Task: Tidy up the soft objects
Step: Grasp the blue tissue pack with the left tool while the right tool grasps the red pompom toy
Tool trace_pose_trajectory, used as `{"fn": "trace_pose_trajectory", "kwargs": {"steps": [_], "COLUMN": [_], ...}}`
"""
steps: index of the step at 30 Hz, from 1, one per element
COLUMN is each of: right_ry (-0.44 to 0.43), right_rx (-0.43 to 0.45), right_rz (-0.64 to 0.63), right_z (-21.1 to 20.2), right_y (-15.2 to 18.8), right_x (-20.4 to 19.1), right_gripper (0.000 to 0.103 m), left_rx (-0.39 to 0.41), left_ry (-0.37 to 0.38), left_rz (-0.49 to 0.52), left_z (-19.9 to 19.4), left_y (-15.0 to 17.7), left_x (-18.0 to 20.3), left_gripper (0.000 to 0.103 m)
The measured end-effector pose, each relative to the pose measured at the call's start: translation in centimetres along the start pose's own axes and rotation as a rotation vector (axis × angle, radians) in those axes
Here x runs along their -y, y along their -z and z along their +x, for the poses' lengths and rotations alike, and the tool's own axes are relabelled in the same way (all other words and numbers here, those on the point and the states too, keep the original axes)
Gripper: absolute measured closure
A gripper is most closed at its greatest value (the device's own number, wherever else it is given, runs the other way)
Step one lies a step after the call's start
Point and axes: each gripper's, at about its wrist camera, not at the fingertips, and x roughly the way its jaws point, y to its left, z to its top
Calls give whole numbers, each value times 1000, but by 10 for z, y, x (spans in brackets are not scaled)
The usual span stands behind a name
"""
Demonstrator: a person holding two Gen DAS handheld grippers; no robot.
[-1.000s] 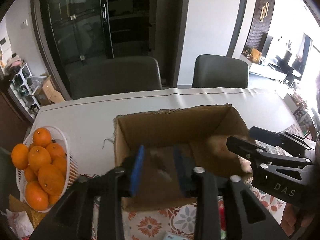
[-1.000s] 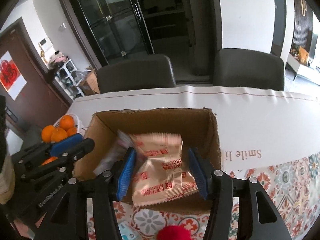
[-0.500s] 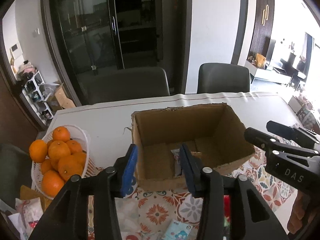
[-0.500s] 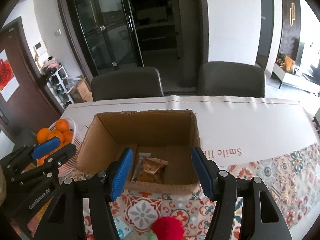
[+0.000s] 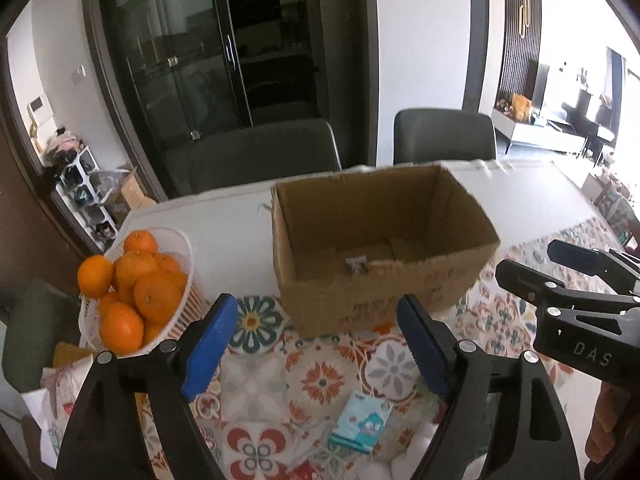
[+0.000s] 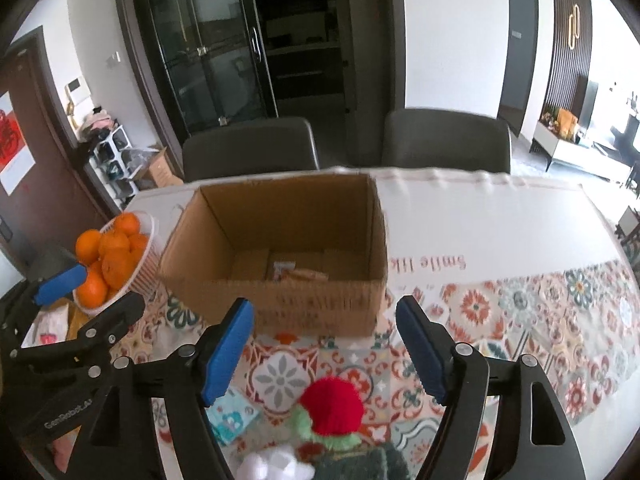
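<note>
Matt corrugated cardboard box (image 6: 320, 304), white plastic basket (image 5: 182, 276), fuzzy red yarn pompom (image 6: 331, 404), patterned tablecloth (image 6: 520, 320)

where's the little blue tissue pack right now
In the left wrist view the blue tissue pack lies on the patterned tablecloth, on the near side of the cardboard box, between the gripper's fingers and low in frame.

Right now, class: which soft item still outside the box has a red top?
The knitted toy beneath the right tool; the tissue pack beside it is blue.
</note>
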Motion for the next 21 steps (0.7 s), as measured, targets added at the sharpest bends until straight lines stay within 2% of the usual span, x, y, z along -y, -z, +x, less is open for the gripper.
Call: {"fn": "trace_pose_trajectory", "kwargs": {"steps": [3,11,17,21], "right_ry": [-4,1,-6,-12], "right_rx": [-35,-119,-200,-244], "right_rz": [12,40,69,87], "right_z": [5,24,46,58], "right_y": [11,38,58,72], "right_x": [-1,4,13,16], "right_gripper": [28,28,28,28], "left_rx": [-29,-143,-202,-256], "left_ry": [-6,39,40,75], "left_rz": [-13,-3,42,50], "left_z": [4,23,38,51], "left_y": [11,40,57,67], "left_x": [0,5,14,17], "left_gripper": [14,13,14,14]}}
